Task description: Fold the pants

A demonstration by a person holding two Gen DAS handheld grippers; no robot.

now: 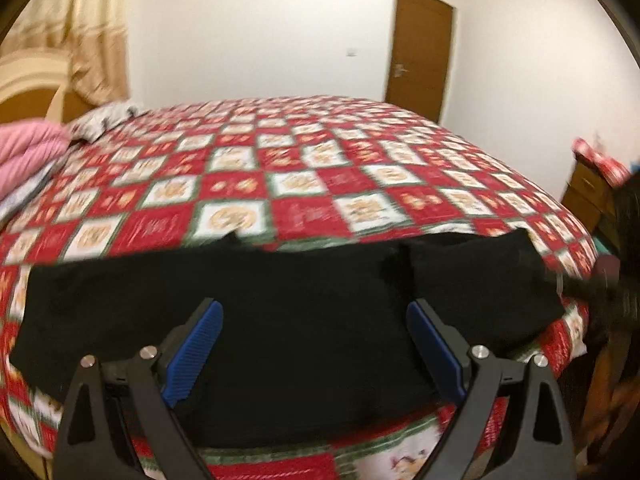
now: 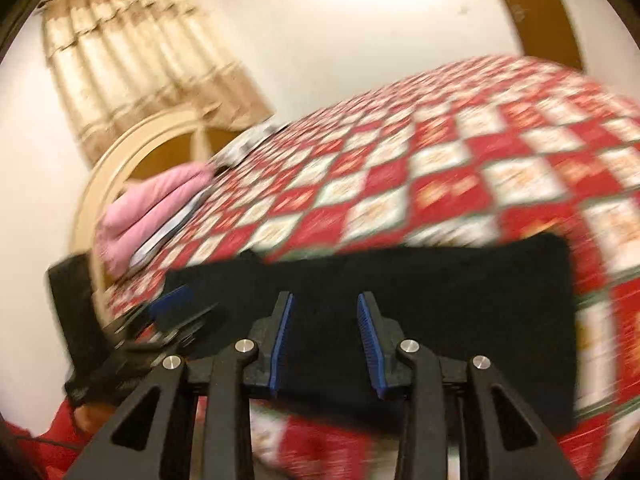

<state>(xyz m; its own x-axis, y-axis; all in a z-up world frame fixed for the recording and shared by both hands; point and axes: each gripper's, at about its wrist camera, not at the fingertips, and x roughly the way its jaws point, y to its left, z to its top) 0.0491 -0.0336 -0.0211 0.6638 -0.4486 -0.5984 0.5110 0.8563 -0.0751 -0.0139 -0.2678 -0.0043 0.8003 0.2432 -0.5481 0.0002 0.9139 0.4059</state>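
Note:
Black pants lie flat in a wide band along the near edge of a bed with a red and white checked quilt. My left gripper hovers over the pants, open wide, with nothing between its blue pads. In the right wrist view the pants stretch across the quilt. My right gripper is above their near edge, jaws partly apart, with no fabric pinched between them. The left gripper shows blurred at the pants' left end.
A pink folded blanket and a patterned pillow lie at the head of the bed, by a curved headboard and a beige curtain. A brown door is beyond the bed. A wooden nightstand stands at the right.

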